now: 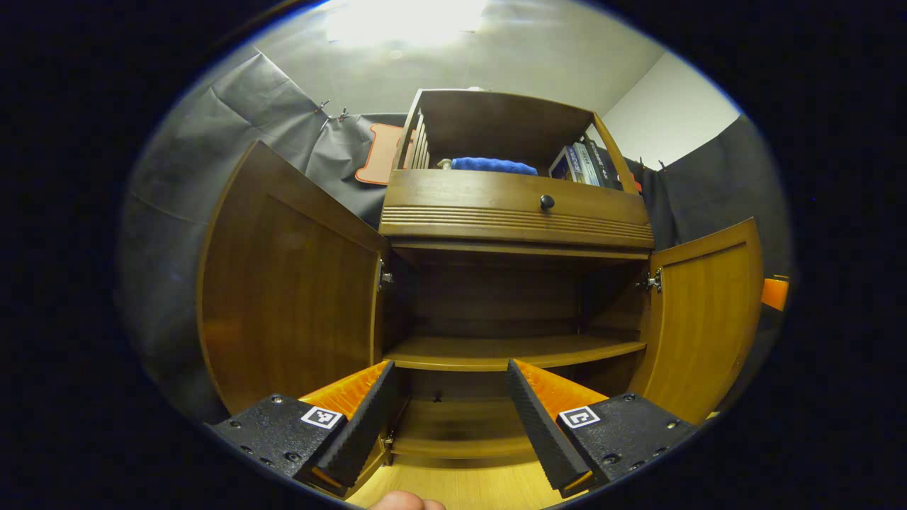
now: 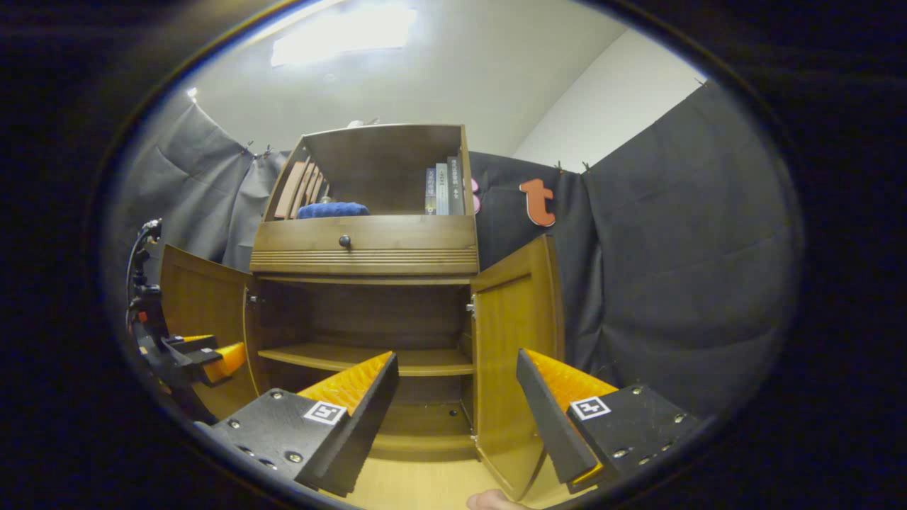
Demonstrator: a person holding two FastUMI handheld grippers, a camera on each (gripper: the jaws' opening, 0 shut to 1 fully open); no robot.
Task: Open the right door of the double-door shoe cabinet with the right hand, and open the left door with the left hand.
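Observation:
The brown wooden shoe cabinet (image 1: pixel 516 219) (image 2: pixel 365 258) stands ahead with both lower doors swung wide. Its left door (image 1: pixel 287 283) (image 2: pixel 202 304) and right door (image 1: pixel 705 319) (image 2: pixel 514 333) hang outward, baring an inner shelf (image 1: pixel 514 350) (image 2: pixel 365 358). My left gripper (image 1: pixel 450 414) is open in front of the cabinet's lower compartment, holding nothing. My right gripper (image 2: pixel 457 407) is open too, its fingers on either side of the right door's lower edge without pressing it. The left gripper (image 2: pixel 188 354) also appears at the left rim of the right gripper view, beside the left door.
A drawer with a dark knob (image 1: pixel 546 202) (image 2: pixel 345 241) sits above the doors. The top shelf holds a blue cloth (image 1: pixel 494 165) (image 2: pixel 333 210) and books (image 1: pixel 588 164) (image 2: pixel 444 189). Light wood floor (image 1: pixel 460 485) lies below. A fingertip (image 1: pixel 405 501) pokes in at the bottom.

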